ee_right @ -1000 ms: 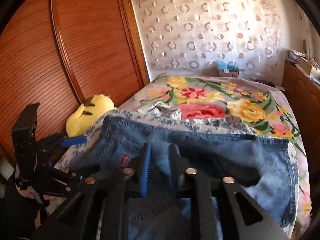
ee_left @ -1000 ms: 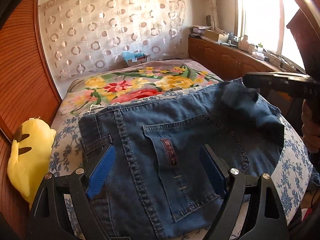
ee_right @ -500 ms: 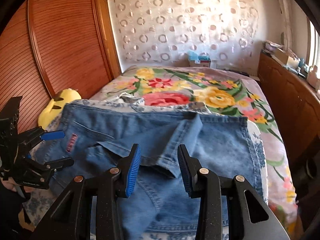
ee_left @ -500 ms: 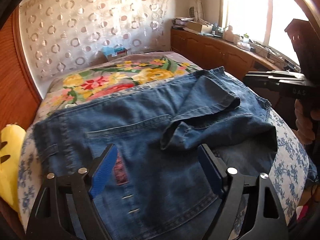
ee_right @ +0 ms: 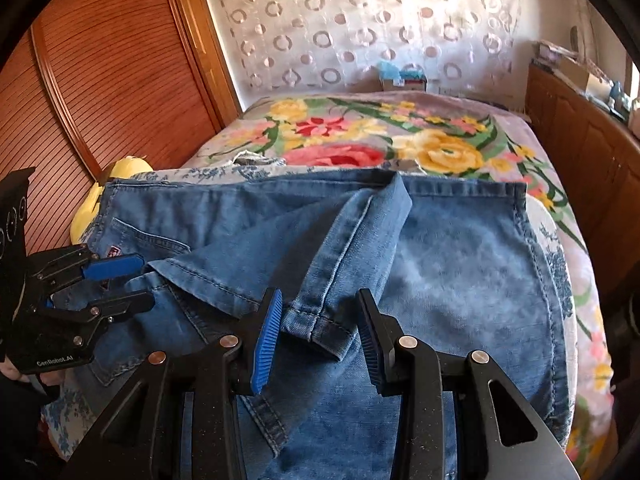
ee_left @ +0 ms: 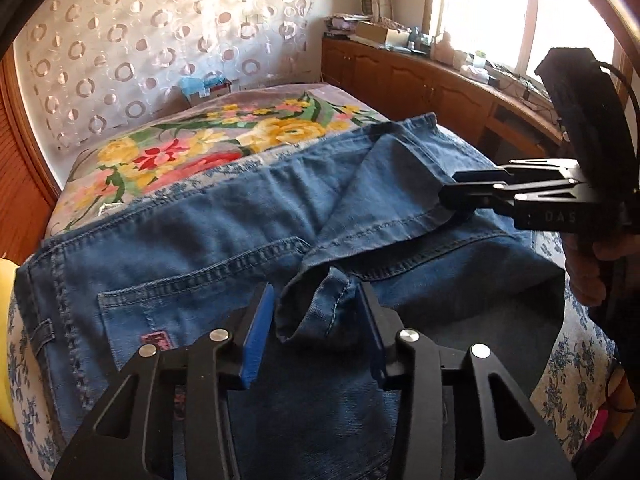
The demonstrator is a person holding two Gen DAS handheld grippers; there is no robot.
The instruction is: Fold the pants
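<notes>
Blue jeans (ee_left: 192, 240) lie across the bed, back pocket up, with the leg ends folded back over them. My left gripper (ee_left: 316, 332) is open, its jaws on either side of a crumpled hem corner (ee_left: 316, 300). My right gripper (ee_right: 318, 334) is open around the other leg's hem (ee_right: 320, 320). In the left wrist view the right gripper (ee_left: 452, 196) sits at the far hem edge. In the right wrist view the left gripper (ee_right: 132, 280) is at the jeans' left side.
The bed has a floral blanket (ee_right: 360, 140) behind the jeans and a blue-flowered sheet (ee_left: 572, 360) under them. A yellow plush toy (ee_right: 104, 188) lies at the left by the wooden wardrobe (ee_right: 100, 80). Wooden cabinets (ee_left: 420, 80) run along the right.
The right gripper has let go of the leg end, which now lies folded on the jeans. Both grippers moved in so that a hem sits between each pair of open jaws.
</notes>
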